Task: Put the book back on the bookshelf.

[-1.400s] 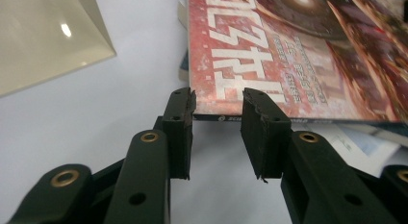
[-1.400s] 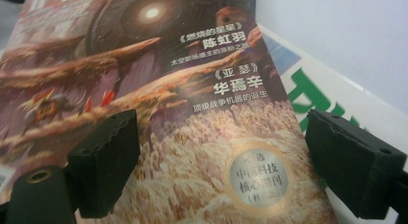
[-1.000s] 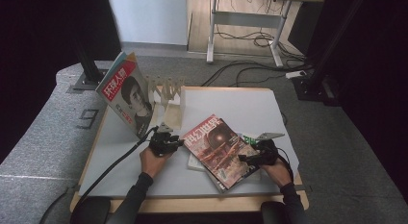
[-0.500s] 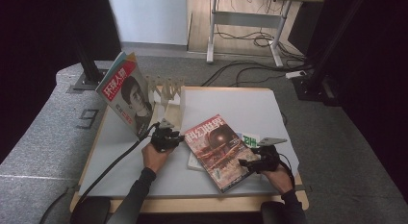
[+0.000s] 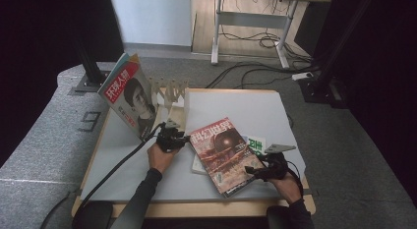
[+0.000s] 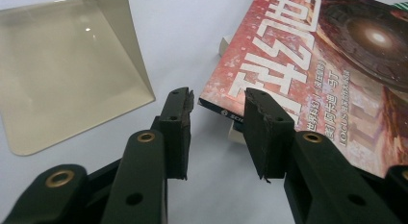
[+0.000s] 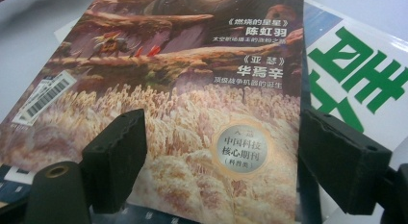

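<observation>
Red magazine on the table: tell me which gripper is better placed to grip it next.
Left, probably. The left gripper has its open jaws level with the red magazine's raised corner, the edge just ahead of the gap. The right gripper hangs open over the cover's lower end, with no edge between its jaws.

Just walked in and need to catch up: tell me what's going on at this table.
A person works two hand-held grippers around a red magazine lying on the table, on top of other magazines. The left gripper sits at the magazine's top corner with its jaws apart, not clamped. The right gripper is at the bottom edge, jaws wide over the cover. Another magazine stands propped beside a wooden rack.
</observation>
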A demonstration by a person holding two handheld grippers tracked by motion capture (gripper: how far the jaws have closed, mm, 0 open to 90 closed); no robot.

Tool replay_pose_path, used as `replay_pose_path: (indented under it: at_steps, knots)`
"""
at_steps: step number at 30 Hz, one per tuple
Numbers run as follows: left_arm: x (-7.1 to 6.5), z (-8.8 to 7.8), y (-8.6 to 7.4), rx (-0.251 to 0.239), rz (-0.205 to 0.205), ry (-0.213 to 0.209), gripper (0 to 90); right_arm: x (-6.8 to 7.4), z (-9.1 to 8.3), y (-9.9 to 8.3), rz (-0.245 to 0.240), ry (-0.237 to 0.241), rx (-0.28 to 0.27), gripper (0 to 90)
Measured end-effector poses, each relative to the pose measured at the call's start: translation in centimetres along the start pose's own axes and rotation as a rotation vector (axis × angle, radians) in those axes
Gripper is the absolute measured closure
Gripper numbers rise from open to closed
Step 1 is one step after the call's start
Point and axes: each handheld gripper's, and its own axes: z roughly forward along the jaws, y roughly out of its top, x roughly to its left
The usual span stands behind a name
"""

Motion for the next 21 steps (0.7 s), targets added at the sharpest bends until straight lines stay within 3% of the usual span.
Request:
replay_pose_path:
  at_steps: [5,9,16,21]
  knots:
    - [0.0,0.4,0.3,-0.002,-0.004,0.010,61.1,0.6,-0.3,-0.4,-0.010,0.005,0.007,18.0]
    - [0.0,0.3,0.4,0.009,0.001,0.015,54.6,1.1,-0.4,-0.7,-0.017,0.007,0.005,17.9]
    - [-1.8,-0.1,-0.3,0.045,0.094,0.055,50.6,1.3,-0.5,-0.8,-0.024,-0.004,0.002,17.7]
    - [-1.9,0.0,-0.1,0.031,0.076,0.052,50.6,1.6,-0.6,-1.0,-0.021,-0.003,0.005,17.1]
